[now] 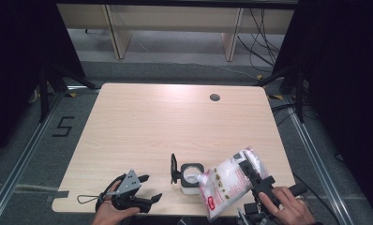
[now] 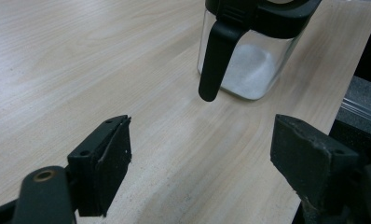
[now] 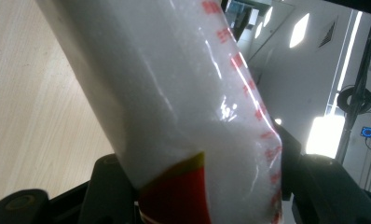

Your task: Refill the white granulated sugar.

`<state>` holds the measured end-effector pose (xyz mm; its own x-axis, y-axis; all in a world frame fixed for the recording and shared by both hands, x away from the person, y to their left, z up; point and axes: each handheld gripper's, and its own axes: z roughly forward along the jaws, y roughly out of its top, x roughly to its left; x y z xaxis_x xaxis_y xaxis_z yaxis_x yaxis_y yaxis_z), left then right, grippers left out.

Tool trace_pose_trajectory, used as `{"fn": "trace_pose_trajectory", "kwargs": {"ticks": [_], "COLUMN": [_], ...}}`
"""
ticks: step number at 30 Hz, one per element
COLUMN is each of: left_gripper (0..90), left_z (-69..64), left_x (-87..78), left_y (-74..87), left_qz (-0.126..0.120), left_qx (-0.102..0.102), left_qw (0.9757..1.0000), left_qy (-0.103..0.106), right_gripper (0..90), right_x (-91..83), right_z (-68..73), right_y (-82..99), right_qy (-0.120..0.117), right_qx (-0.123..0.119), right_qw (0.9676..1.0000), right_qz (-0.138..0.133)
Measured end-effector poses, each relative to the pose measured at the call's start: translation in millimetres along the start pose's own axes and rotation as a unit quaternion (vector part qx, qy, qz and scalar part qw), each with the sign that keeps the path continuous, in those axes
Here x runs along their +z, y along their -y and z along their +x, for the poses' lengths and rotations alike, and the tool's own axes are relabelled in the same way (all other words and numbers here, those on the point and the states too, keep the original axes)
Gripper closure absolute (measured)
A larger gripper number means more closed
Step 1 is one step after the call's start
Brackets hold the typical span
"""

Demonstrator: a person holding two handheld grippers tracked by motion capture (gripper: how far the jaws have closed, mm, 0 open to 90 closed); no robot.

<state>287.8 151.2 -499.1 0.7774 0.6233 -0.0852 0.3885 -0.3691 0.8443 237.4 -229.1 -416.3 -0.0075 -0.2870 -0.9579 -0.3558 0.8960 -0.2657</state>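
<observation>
A clear plastic bag (image 1: 229, 183) of white grains with red print hangs tilted, its lower corner at the mouth of a small glass jar (image 1: 191, 177). The jar's black lid (image 1: 174, 168) stands flipped open to the left, and white grains lie inside. My right gripper (image 1: 252, 172) is shut on the bag's upper part; in the right gripper view the bag (image 3: 174, 102) sits squeezed between both fingers (image 3: 104, 186). My left gripper (image 1: 152, 187) rests open near the table's front edge, left of the jar. Its view shows the jar (image 2: 253, 65) ahead, apart from the pads (image 2: 109, 163).
The light wooden table (image 1: 175, 122) has a round cable hole (image 1: 215, 97) at the back right. The jar stands close to the front edge. A floor marking "5" (image 1: 63, 126) lies left of the table, and cables (image 1: 264, 42) trail at the back right.
</observation>
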Motion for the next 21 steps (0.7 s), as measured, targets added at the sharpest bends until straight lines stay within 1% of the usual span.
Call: {"fn": "trace_pose_trajectory", "kwargs": {"ticks": [1, 2, 4, 5, 7, 8, 9, 10, 11, 12, 13, 14, 15, 16, 17, 18, 19, 20, 21], "left_gripper": [19.8, 19.8, 19.9, 19.9, 19.9, 19.9, 19.9, 19.9, 19.9, 19.9, 19.9, 19.9, 19.9, 19.9, 19.9, 19.9, 19.9, 19.9, 19.9], "left_z": [0.0, -1.6, -0.3, -1.1, -1.4, -0.9, -0.5, -1.7, -1.7, -0.9, -0.9, -1.6, -1.6, -0.3, -0.2, -0.2, -0.9, -1.5, -1.5], "left_x": [0.0, 0.3, -0.8, -0.4, -0.6, -0.3, -0.9, -0.6, -0.6, -0.3, -0.3, 0.3, 0.3, 0.1, 0.2, 0.2, 0.6, 0.2, 0.2], "left_y": [0.0, -0.3, -0.8, -0.3, -0.4, -0.3, -0.6, -0.4, -0.4, -0.3, -0.3, -0.4, -0.4, -0.2, -0.3, -0.3, -0.3, -0.3, -0.3], "left_qz": [0.000, -0.009, -0.006, -0.006, -0.004, -0.006, -0.003, -0.004, -0.004, -0.005, -0.005, -0.008, -0.008, -0.002, -0.002, -0.002, -0.007, -0.009, -0.009], "left_qx": [0.000, -0.010, -0.001, -0.008, -0.009, -0.006, 0.000, -0.008, -0.008, -0.006, -0.006, -0.009, -0.009, 0.000, 0.000, 0.000, -0.004, -0.006, -0.006], "left_qw": [1.0000, 0.9999, 1.0000, 1.0000, 1.0000, 1.0000, 1.0000, 1.0000, 1.0000, 1.0000, 1.0000, 0.9999, 0.9999, 1.0000, 1.0000, 1.0000, 1.0000, 0.9999, 0.9999], "left_qy": [0.000, -0.001, 0.001, 0.001, -0.001, 0.002, 0.001, -0.002, -0.002, -0.002, -0.002, 0.000, 0.000, 0.002, 0.001, 0.001, 0.002, 0.000, 0.000], "right_gripper": [49.8, 49.8, 49.8, 49.8, 49.7, 49.8, 49.7, 49.7, 49.7, 49.8, 49.8, 49.7, 49.7, 49.8, 49.7, 49.7, 49.7, 49.7, 49.7], "right_x": [0.0, 0.3, 0.3, 1.0, 1.2, 1.3, 0.9, 0.9, 0.9, 0.5, 0.5, 0.5, 0.1, -0.7, -0.5, -0.5, -0.5, 0.3, 0.2], "right_z": [0.0, 0.4, 0.6, 0.9, 1.3, 0.6, 1.2, 1.0, 1.0, 2.2, 2.2, -0.2, -0.1, 0.2, 0.6, -1.6, -1.6, -0.6, -0.6], "right_y": [0.0, 0.1, 0.0, 0.2, 0.2, 0.1, -0.2, -0.3, -0.3, -0.8, -0.8, -1.8, -2.4, -2.9, -3.2, -4.2, -4.2, -4.6, -4.7], "right_qy": [0.000, 0.000, 0.000, 0.005, 0.009, 0.009, 0.013, 0.009, 0.009, 0.003, 0.003, 0.012, 0.013, 0.002, 0.006, 0.005, 0.005, 0.013, 0.012], "right_qx": [0.000, 0.004, 0.002, 0.003, 0.004, 0.002, 0.004, 0.003, 0.003, 0.013, 0.013, -0.002, -0.002, 0.001, 0.003, -0.006, -0.006, -0.003, -0.002], "right_qw": [1.0000, 1.0000, 1.0000, 1.0000, 0.9999, 0.9999, 0.9999, 0.9999, 0.9999, 0.9999, 0.9999, 0.9999, 0.9999, 1.0000, 1.0000, 1.0000, 1.0000, 0.9999, 0.9999], "right_qz": [0.000, 0.001, 0.001, -0.005, -0.007, -0.006, -0.004, -0.005, -0.005, 0.000, 0.000, -0.005, -0.004, 0.003, 0.000, -0.001, -0.001, -0.007, -0.008]}}
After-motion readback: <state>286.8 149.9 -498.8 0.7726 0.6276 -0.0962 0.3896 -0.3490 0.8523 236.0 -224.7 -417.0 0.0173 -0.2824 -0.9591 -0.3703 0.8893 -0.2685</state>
